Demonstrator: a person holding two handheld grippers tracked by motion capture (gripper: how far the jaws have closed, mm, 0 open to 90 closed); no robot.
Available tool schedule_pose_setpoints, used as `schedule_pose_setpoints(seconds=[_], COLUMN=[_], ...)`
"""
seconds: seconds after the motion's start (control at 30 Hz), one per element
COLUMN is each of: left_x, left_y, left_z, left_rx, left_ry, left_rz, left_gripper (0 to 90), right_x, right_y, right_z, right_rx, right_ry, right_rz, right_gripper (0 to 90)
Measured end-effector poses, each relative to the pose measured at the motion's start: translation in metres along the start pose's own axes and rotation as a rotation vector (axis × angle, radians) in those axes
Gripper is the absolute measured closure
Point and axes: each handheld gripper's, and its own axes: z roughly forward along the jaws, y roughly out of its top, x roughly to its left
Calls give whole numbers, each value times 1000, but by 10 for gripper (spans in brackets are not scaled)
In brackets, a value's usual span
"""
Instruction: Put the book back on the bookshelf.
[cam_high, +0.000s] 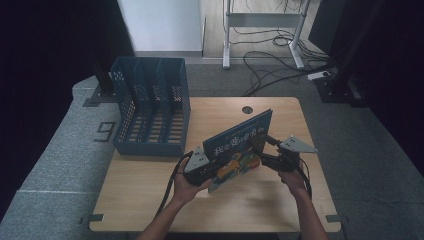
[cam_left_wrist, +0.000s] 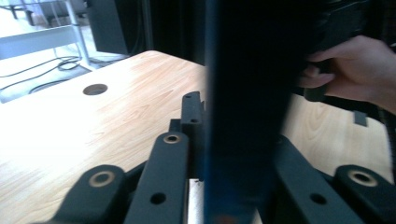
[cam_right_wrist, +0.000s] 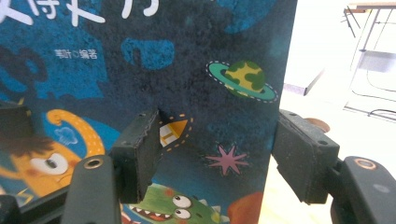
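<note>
A picture book (cam_high: 240, 145) with a dark blue cover and cartoon monsters hangs tilted above the wooden table (cam_high: 150, 200), one corner pointing up and back. My left gripper (cam_high: 206, 174) is shut on its lower left edge. In the left gripper view the book (cam_left_wrist: 247, 93) stands edge-on between the jaws of the left gripper (cam_left_wrist: 229, 135). My right gripper (cam_high: 266, 149) is at the book's right side, jaws open. In the right gripper view one pad (cam_right_wrist: 140, 149) lies in front of the cover (cam_right_wrist: 163, 60) and the other stands past its edge, with the right gripper (cam_right_wrist: 222, 151) not pressing on it.
A blue slotted file rack (cam_high: 150, 105) stands on the table's back left corner. A round cable hole (cam_high: 247, 109) sits at the back edge. Beyond the table are a desk frame (cam_high: 262, 30) and floor cables (cam_high: 280, 65). The hand holding the right gripper (cam_left_wrist: 355, 70) is beside the book.
</note>
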Motion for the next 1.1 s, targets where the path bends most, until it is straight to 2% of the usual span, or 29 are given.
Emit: schedule_pose_setpoints(seconds=[0.33, 0.43, 0.5, 0.67, 0.73, 0.8, 0.87, 0.97, 1.1], left_x=[3, 6, 7, 5, 5, 4, 2, 2, 3], left_y=[-4, -3, -1, 5, 5, 5, 4, 4, 2], left_z=[-9, -10, -11, -10, -10, -9, -9, -10, -10], left_rx=[-15, -13, -26, -32, -35, -37, -43, -46, -61], left_ry=[-7, -26, -39, -53, -38, -14, 1, 0, -11], left_rz=[-13, -48, -75, -92, -93, -70, -51, -45, -64], left_gripper=[821, 814, 791, 702, 732, 797, 807, 816, 816], right_x=[7, 8, 9, 11, 10, 10, 10, 9, 9], right_y=[4, 4, 4, 3, 3, 3, 3, 3, 4], right_z=[8, 9, 10, 9, 8, 8, 7, 8, 10], right_rx=[15, 16, 15, 19, 17, 18, 18, 20, 21], right_ry=[11, 9, 8, 1, 1, 6, 5, 10, 12], right_rz=[-16, -21, -17, -22, -22, -24, -25, -23, -22], right_gripper=[333, 333, 333, 334, 334, 335, 339, 337, 337])
